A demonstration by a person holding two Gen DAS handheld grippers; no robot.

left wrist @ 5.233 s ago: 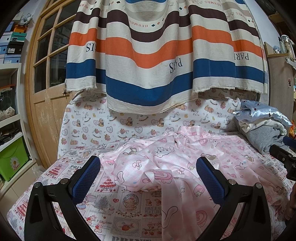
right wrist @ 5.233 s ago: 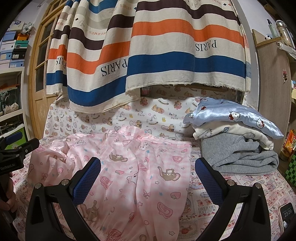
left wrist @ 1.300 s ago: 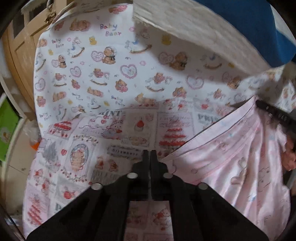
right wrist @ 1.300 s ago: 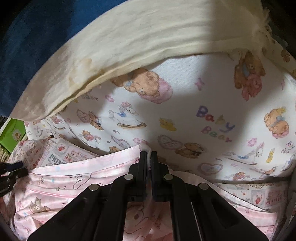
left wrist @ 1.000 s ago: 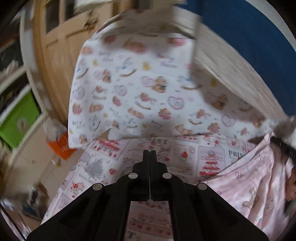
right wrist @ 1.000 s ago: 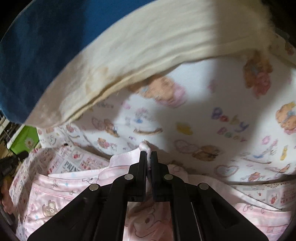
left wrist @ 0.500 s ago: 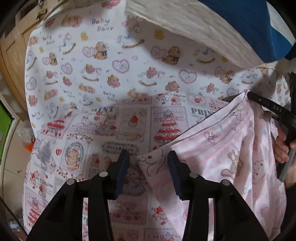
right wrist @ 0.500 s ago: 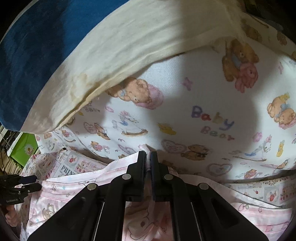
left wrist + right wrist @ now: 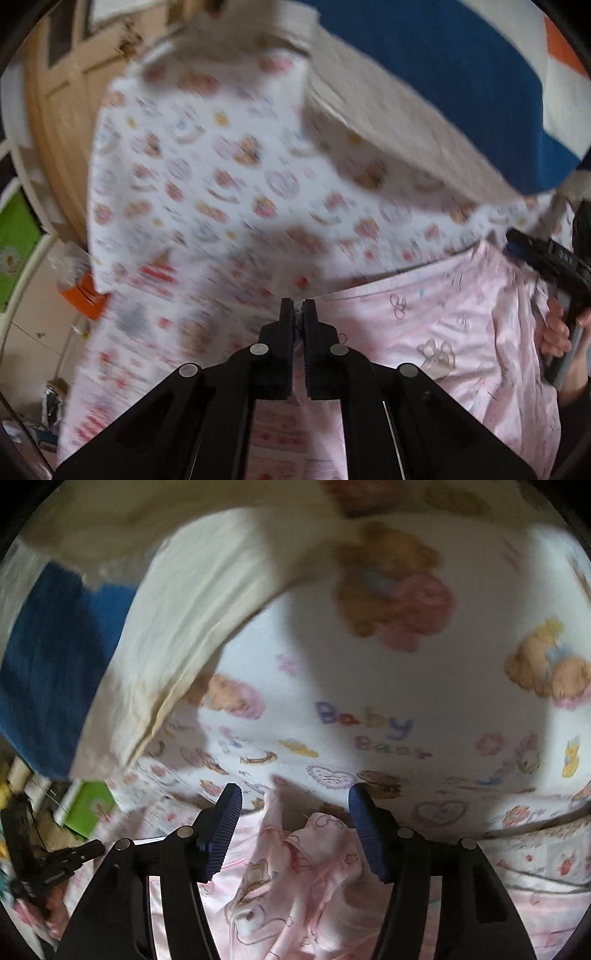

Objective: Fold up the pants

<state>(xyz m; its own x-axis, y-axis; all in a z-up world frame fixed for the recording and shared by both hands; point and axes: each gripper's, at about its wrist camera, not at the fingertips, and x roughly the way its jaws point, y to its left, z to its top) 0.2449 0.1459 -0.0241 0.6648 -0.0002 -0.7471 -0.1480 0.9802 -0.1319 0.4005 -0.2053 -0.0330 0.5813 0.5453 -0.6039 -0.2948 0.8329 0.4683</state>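
The pink printed pants [image 9: 443, 332] lie spread on the patterned bed cover, running to the right in the left wrist view. My left gripper [image 9: 298, 310] is shut on their near left edge, with a sliver of pink cloth pinched between the jaws. My right gripper [image 9: 294, 793] has its jaws opening. A bunched corner of the pants [image 9: 303, 867] lies loose between its blue pads [image 9: 223, 827] and touches neither. The left wrist view shows the right gripper [image 9: 546, 254] and the hand holding it at the far right. The left gripper [image 9: 74, 853] appears low on the left of the right wrist view.
A bear-print sheet [image 9: 369, 720] covers the back wall behind the bed. A striped cloth with a blue band [image 9: 443, 74] hangs over it. Left of the bed are a wooden door [image 9: 62, 110], a green box [image 9: 14, 236] and an orange item [image 9: 85, 295] on the floor.
The left gripper opened over the pants' edge and then shut on it. The right gripper, shut on a pants corner before, now stands open, and the corner has slumped between its jaws.
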